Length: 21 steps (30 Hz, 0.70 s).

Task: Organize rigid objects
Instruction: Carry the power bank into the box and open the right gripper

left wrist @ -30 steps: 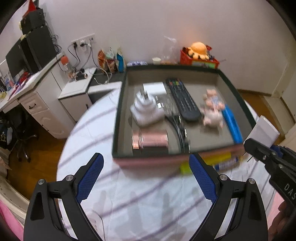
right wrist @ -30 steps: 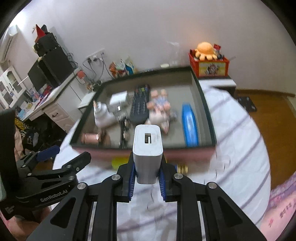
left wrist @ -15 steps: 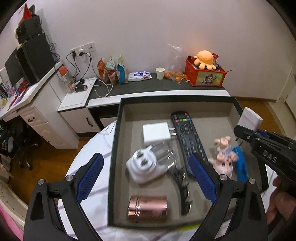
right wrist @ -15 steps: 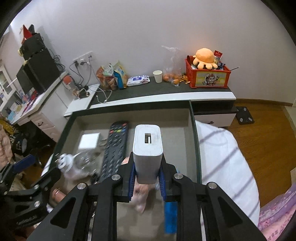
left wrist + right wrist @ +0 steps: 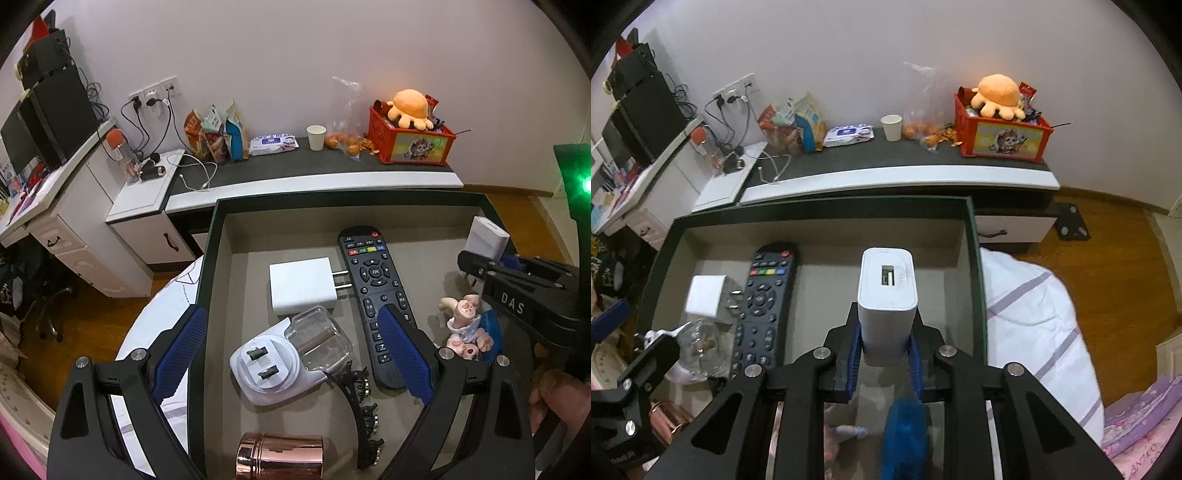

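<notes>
My right gripper is shut on a white USB charger and holds it above the right half of a dark-rimmed box. The charger also shows in the left wrist view. My left gripper is open and empty above the box's left half. Inside lie a black remote, a white plug adapter, a round white plug with a clear cap, a copper cylinder, a black hair clip, a pink pig figure and a blue object.
The box stands on a round table with a white striped cloth. Behind it a low dark-topped cabinet carries snack bags, a paper cup and a red crate with an orange plush. A desk with a monitor stands at the left.
Both grippers have moved forward over the box, from its near edge to above its inside. The right gripper still holds the white charger, now further in towards the far right.
</notes>
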Each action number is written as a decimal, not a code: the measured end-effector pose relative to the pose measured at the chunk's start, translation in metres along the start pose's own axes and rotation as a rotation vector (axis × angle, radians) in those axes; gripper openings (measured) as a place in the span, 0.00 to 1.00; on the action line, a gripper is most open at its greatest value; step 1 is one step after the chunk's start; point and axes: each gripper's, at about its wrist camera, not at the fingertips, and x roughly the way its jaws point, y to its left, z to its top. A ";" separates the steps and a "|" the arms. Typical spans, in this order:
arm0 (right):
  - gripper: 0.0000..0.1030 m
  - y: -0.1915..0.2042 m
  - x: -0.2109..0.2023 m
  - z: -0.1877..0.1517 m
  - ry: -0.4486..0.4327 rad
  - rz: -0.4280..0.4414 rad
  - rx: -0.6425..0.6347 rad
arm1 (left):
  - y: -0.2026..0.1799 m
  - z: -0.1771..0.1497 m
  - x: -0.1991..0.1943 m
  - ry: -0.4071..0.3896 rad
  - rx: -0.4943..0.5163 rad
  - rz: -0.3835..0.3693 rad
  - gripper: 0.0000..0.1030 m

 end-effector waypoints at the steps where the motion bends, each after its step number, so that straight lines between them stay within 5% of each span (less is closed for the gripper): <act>1: 0.22 0.001 0.001 0.001 0.003 -0.015 -0.010 | 0.000 0.000 0.000 0.000 0.000 0.000 0.92; 5: 0.57 0.005 -0.004 0.002 -0.009 -0.001 -0.021 | 0.003 -0.001 -0.005 -0.010 -0.003 0.001 0.92; 9: 0.80 0.008 -0.020 0.001 -0.048 0.013 -0.012 | 0.006 -0.005 -0.017 -0.027 -0.006 0.002 0.92; 21: 0.80 0.007 -0.095 -0.045 -0.149 0.006 0.032 | 0.005 -0.037 -0.067 -0.062 -0.009 -0.012 0.92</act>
